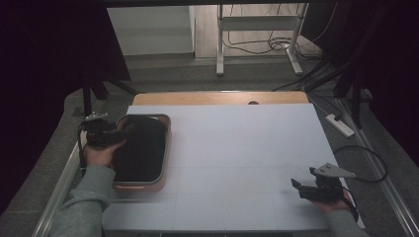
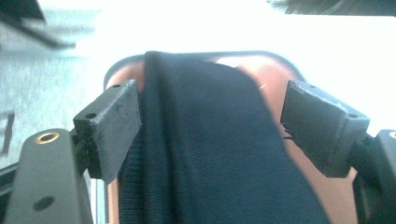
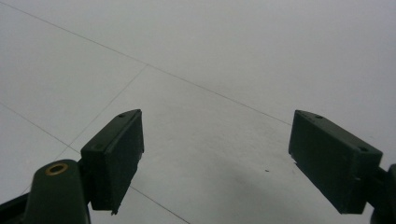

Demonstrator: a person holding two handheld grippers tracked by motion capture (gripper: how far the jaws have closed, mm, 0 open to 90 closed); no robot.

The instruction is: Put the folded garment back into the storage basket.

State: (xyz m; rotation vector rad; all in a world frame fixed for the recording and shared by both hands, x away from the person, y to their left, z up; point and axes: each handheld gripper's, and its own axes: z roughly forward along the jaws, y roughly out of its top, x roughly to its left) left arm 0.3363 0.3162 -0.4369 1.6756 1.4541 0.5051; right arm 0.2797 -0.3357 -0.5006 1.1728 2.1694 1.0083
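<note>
A dark navy cloth (image 1: pixel 141 148) lies folded in a terracotta tray (image 1: pixel 167 148) at the table's left side. My left gripper (image 1: pixel 121 130) is at the tray's far left corner, open, its jaws standing wide on either side of the cloth (image 2: pixel 210 154) without closing on it; the tray's rim (image 2: pixel 266 60) shows behind. Near the table's front right, my right gripper (image 1: pixel 302 186) is open and holds nothing. In the right gripper view its jaws (image 3: pixel 217 163) stand wide over bare white tabletop.
The white table sheet (image 1: pixel 237 148) covers a wooden top whose far edge (image 1: pixel 217 98) shows. A power strip (image 1: pixel 340 124) and cables lie on the floor at right. A metal stand (image 1: pixel 257 29) is beyond the table.
</note>
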